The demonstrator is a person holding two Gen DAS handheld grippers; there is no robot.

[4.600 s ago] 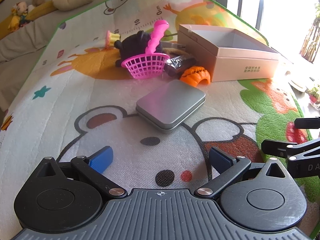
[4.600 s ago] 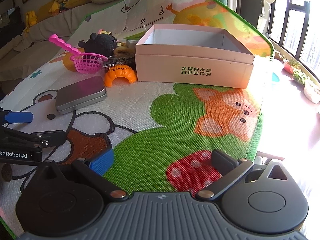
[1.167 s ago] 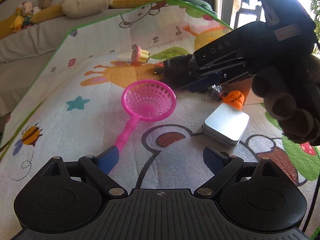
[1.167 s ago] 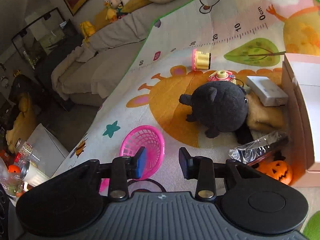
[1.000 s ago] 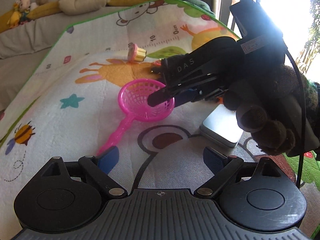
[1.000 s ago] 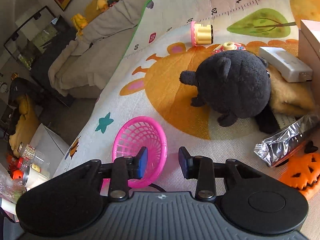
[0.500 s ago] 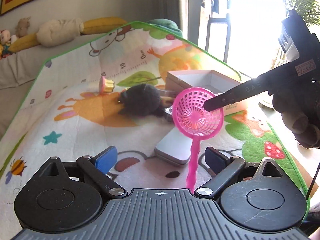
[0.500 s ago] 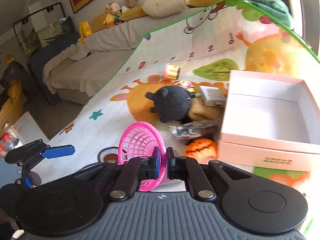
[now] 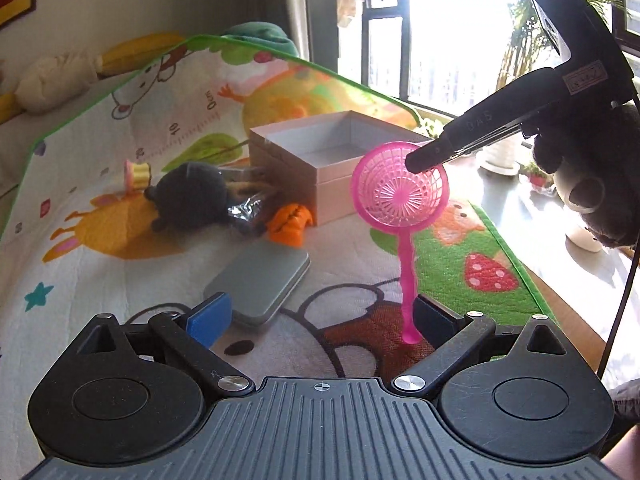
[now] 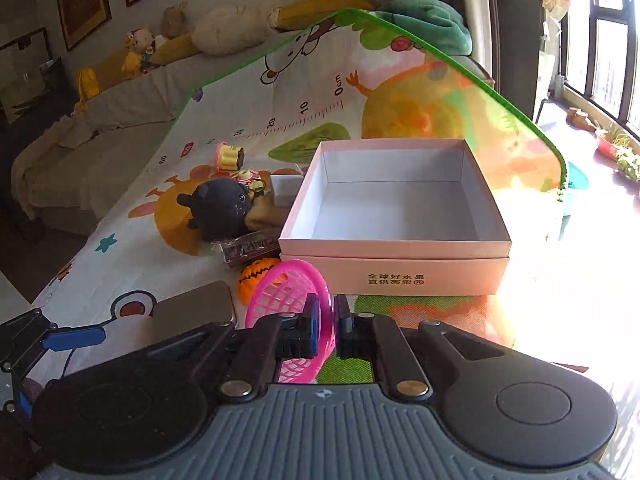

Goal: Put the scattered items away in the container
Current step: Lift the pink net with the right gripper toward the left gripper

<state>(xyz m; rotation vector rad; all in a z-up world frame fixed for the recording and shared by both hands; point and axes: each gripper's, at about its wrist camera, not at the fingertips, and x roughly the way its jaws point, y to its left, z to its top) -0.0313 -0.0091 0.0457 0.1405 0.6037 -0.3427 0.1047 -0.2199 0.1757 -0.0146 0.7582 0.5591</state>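
My right gripper point(image 10: 328, 312) is shut on the rim of the pink toy strainer point(image 10: 288, 300) and holds it in the air just in front of the open pink box point(image 10: 394, 276). In the left wrist view the strainer point(image 9: 400, 188) hangs from the right gripper point(image 9: 424, 156) with its handle pointing down, beside the box point(image 9: 288, 160). My left gripper point(image 9: 320, 314) is low over the mat. Its jaws are opening, and no pad presses on anything. The box is empty inside.
On the play mat point(image 9: 100, 264) lie a silver tin point(image 9: 260, 280), an orange pumpkin toy point(image 9: 288, 226), a black plush point(image 9: 192, 196), a foil packet point(image 10: 248, 246), a cupcake toy point(image 9: 138, 170) and a small white box point(image 10: 284, 188). A sofa stands behind and a window sill lies to the right.
The right gripper shut on the strainer's rim, lifted it off the mat and carried it right, up to the box. The left gripper swung towards the box and its jaws widened.
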